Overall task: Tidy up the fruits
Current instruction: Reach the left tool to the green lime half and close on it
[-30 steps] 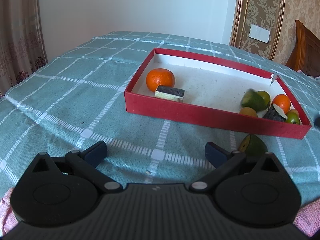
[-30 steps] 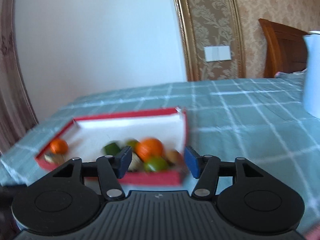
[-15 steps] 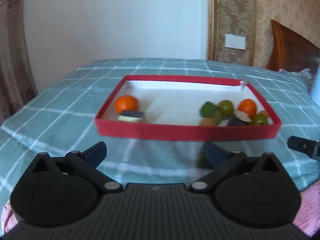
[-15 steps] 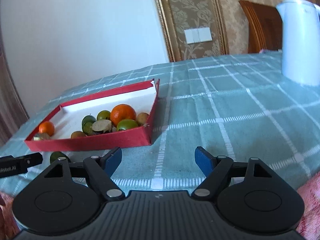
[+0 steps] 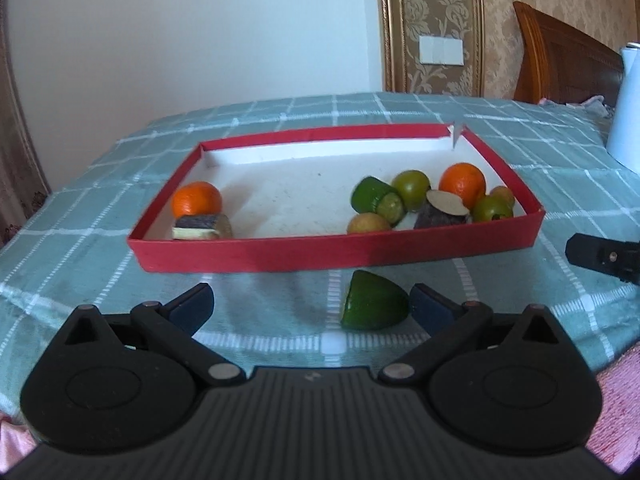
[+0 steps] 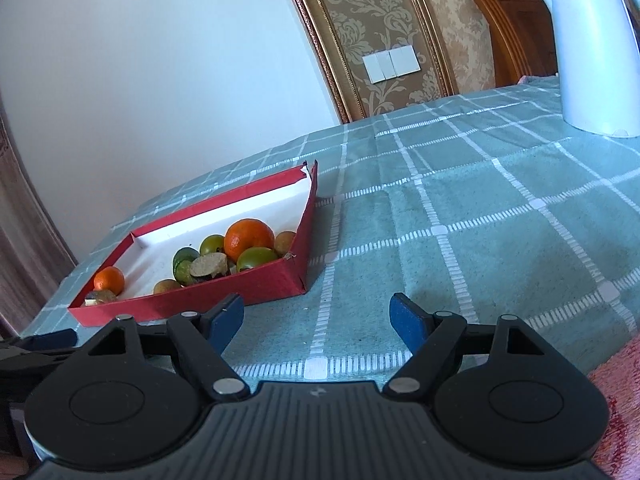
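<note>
Worktop: teal checked cloth (image 5: 80, 248) covers it, with a pale wall and patterned wallpaper behind; it carries everything in play.
Stray piece: a green fruit wedge (image 5: 372, 302) lies on the cloth just in front of the tray's near wall, outside it, so it appears to be the one item yet to be sorted.
Tray: the red tray (image 5: 336, 254) sits near the worktop's edge and serves as the collecting place.
Right group: small green fruits, an orange (image 5: 462, 184), a brownish one and a dark cut piece crowd the tray's right end, probably grouped on purpose.
Left group: a second orange (image 5: 196, 199) and a dark-skinned slice (image 5: 200, 227) sit touching at the left end, well apart from the cluster.
Left gripper (image 5: 310, 304): fingers spread wide, empty; the wedge lies between them, close to the right-hand finger (image 5: 430, 308), so it looks lined up for a pick.
Right gripper (image 6: 316, 316): fingers have just been opening and stand wide with only bare cloth between them; it hovers right of the tray, holding nothing, likely keeping out of the way.
Kettle: a white kettle (image 6: 592, 48) stands far back on the cloth, clear of the work.
Risk: the wedge's rounded skin may slip if pinched off-centre.
</note>
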Demonstrator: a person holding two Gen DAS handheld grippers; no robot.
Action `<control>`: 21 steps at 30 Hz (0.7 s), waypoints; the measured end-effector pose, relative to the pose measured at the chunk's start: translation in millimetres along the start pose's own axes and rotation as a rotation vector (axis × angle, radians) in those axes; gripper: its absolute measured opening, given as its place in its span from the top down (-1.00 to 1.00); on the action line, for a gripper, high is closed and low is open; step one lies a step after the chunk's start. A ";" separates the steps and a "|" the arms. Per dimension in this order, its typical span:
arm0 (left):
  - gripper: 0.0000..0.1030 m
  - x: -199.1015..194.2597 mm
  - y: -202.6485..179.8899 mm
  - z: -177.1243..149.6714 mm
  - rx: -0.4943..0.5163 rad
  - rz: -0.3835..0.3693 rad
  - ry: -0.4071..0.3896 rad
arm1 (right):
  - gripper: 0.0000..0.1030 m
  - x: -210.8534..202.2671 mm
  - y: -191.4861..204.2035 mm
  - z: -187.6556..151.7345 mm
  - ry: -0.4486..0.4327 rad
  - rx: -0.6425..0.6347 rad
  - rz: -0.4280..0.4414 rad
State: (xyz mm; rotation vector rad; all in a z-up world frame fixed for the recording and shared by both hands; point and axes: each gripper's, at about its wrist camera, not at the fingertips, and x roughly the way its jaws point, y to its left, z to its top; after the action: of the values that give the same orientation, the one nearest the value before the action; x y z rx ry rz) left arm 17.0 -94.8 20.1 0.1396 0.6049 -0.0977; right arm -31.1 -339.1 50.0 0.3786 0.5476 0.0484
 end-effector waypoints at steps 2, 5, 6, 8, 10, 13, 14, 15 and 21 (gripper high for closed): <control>-1.00 3.3 -1.1 0.7 -0.001 -0.005 0.015 | -0.55 -0.4 -1.4 0.2 -0.001 0.008 0.007; -0.93 6.4 -0.8 0.8 -0.001 -0.030 0.034 | -0.55 -0.7 -2.6 0.0 -0.002 0.015 0.014; -0.82 8.1 -0.2 0.7 -0.003 -0.037 0.043 | -0.55 -0.8 -3.0 0.0 -0.003 0.017 0.016; -0.68 10.5 1.4 -0.4 -0.009 -0.077 0.059 | -0.55 -1.4 -3.5 -0.2 -0.005 0.022 0.018; -0.65 10.8 3.5 -0.9 -0.021 -0.090 0.059 | -0.56 -1.9 -4.3 -0.2 -0.009 0.028 0.020; -0.50 9.7 3.1 -1.7 -0.014 -0.111 0.051 | -0.56 -2.0 -5.1 0.2 -0.011 0.033 0.021; -0.41 8.5 1.7 -1.9 -0.006 -0.115 0.046 | -0.56 -1.9 -5.2 0.1 -0.011 0.034 0.022; -0.31 7.1 0.0 -2.1 0.004 -0.119 0.039 | -0.56 -2.1 -5.2 0.0 -0.011 0.034 0.022; 0.31 0.3 -10.3 -4.9 0.064 -0.164 0.005 | -0.56 -1.8 -5.9 -0.1 -0.013 0.042 0.020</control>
State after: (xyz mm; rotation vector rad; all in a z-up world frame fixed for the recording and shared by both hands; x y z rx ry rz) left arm 13.2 -104.1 14.9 0.1517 0.6175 -0.2754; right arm -33.1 -344.8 48.7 0.4252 0.5331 0.0540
